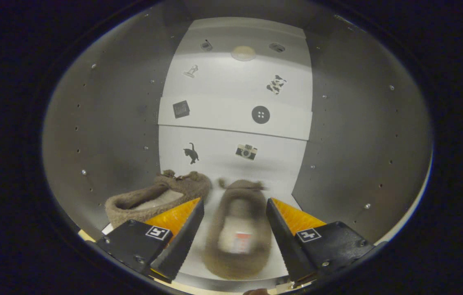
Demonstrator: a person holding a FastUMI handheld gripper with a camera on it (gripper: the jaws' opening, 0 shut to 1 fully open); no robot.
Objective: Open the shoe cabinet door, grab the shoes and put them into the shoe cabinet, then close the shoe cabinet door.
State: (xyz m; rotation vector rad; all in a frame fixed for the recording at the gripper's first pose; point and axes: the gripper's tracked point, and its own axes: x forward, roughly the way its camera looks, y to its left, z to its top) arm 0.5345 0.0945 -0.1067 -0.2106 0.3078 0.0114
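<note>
Gripper (234,229) inside the shoe cabinet (104,123), fingers spread either side of a blurred slipper (237,229).

I see that slipper between my fingers, neither visibly pressing it; the second slipper (157,198) lies just left, touching the left finger's far side; side walls close on both flanks; the back panel (235,123) with small pictures stands beyond, floor bare ahead of the toes.

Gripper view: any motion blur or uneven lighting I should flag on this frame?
Gripper view: the slipper between the open gripper fingers is smeared by motion blur; the second slipper, beyond the left finger, is sharper. Light falls brightest on the cabinet's back panel; side walls go dim. Fisheye bends the panel edges.
</note>
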